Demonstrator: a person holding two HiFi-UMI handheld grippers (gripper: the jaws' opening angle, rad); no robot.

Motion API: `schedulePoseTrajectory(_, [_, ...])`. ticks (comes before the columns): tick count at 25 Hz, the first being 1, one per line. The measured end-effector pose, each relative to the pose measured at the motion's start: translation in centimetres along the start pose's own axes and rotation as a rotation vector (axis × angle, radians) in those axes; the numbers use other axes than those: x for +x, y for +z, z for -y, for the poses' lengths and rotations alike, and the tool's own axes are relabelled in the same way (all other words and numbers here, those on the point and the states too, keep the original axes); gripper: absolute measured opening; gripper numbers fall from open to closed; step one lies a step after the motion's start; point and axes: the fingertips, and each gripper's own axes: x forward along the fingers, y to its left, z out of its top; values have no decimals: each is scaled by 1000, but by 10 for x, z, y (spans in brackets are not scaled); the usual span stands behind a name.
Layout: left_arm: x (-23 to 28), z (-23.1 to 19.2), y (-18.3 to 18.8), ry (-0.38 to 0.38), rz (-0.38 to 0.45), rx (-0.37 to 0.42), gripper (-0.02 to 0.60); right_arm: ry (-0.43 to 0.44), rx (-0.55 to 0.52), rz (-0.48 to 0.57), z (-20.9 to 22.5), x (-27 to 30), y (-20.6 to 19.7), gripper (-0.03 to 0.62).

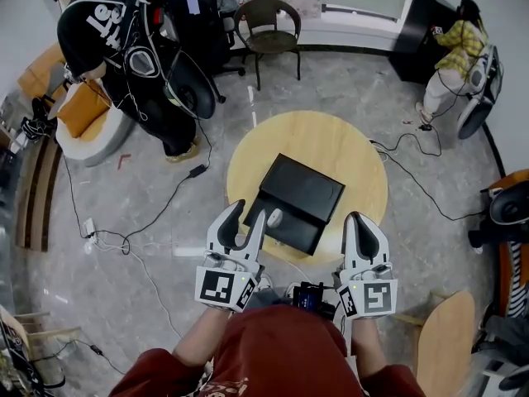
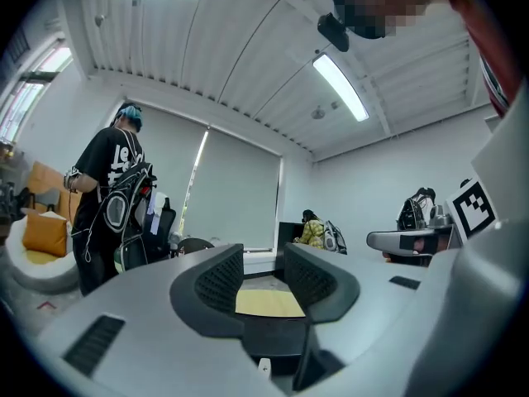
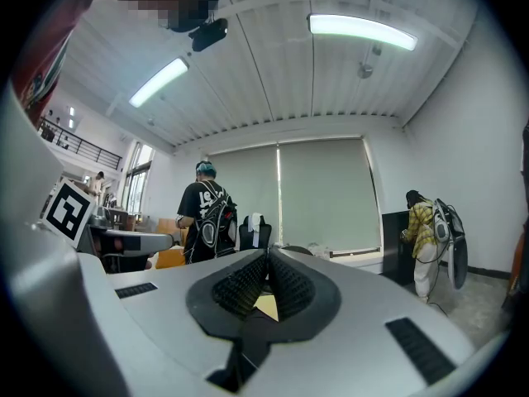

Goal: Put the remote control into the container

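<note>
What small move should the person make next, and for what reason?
Probably ease the left gripper forward and slightly right, toward the small pale remote control beside it. Its jaws stand apart and empty, while the right gripper is shut and farther away. The remote control lies at the black container's near edge; whether it is already inside cannot be told.

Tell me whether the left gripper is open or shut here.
Open. The left gripper shows its pads well apart in its own view, with only the wooden table between them; nothing is held.
</note>
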Motion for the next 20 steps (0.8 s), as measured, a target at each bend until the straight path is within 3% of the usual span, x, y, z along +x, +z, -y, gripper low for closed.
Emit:
schedulePoseTrajectory(4, [-8, 4, 9, 16, 43, 47, 24, 6, -2, 5, -3, -1, 1, 25])
schedulePoseTrajectory(5, [-8, 4, 10, 16, 46, 44, 17, 8, -3, 4, -3, 0, 1, 25])
schedulePoseTrajectory(20, [-13, 3, 9, 29, 24, 37, 15, 14, -28, 8, -8, -5, 6, 24])
